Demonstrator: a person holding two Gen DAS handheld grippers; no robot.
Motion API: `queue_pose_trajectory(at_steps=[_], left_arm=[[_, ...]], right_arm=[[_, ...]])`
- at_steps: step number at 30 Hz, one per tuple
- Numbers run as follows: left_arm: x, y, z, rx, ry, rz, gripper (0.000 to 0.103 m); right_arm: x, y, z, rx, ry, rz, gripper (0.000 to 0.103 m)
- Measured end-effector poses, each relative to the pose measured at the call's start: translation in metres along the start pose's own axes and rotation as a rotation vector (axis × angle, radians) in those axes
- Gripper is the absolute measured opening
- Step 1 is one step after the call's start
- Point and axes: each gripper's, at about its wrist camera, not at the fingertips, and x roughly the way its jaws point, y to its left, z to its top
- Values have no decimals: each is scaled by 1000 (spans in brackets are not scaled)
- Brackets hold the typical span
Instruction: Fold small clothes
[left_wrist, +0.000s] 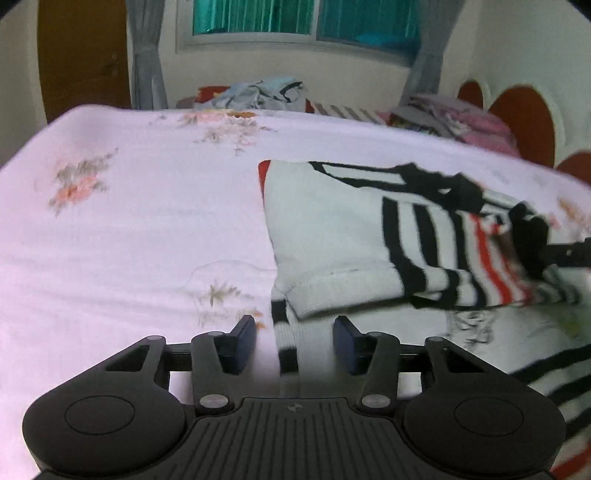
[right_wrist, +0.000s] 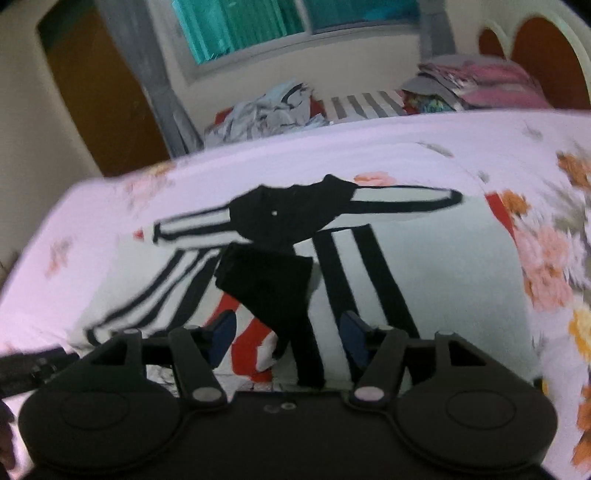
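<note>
A small white garment (left_wrist: 332, 229) with black and red stripes lies on the bed, partly folded, one sleeve laid across its body. My left gripper (left_wrist: 293, 341) is open over a striped cuff (left_wrist: 286, 343) at the garment's near left edge. The cuff lies between the fingers, not clamped. My right gripper (right_wrist: 286, 338) is open above the garment (right_wrist: 424, 280), with a black flap of cloth (right_wrist: 273, 291) and red stripes between its fingers. The right gripper also shows in the left wrist view (left_wrist: 532, 240), at the garment's right side.
The bed sheet (left_wrist: 129, 229) is pale pink with flower prints. A heap of clothes (left_wrist: 258, 94) and folded fabrics (left_wrist: 443, 114) lie at the far edge. A wooden door (left_wrist: 81, 55), curtains and a window stand behind. A red headboard (left_wrist: 524, 114) is at right.
</note>
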Motion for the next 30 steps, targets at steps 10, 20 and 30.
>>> queue_pose_trajectory(at_steps=[10,20,30], left_arm=[[15,0,12,-4,-48,-26,20],[24,-2,13,42,-14,-47,20],[18,-1,9,-18,-75,-26,20]], right_arm=[[-21,-22,17,62,-143,-62,5],[-9,-65,-27,249,-87,-29,43],[3,-68,-3,156,-42,59,10]])
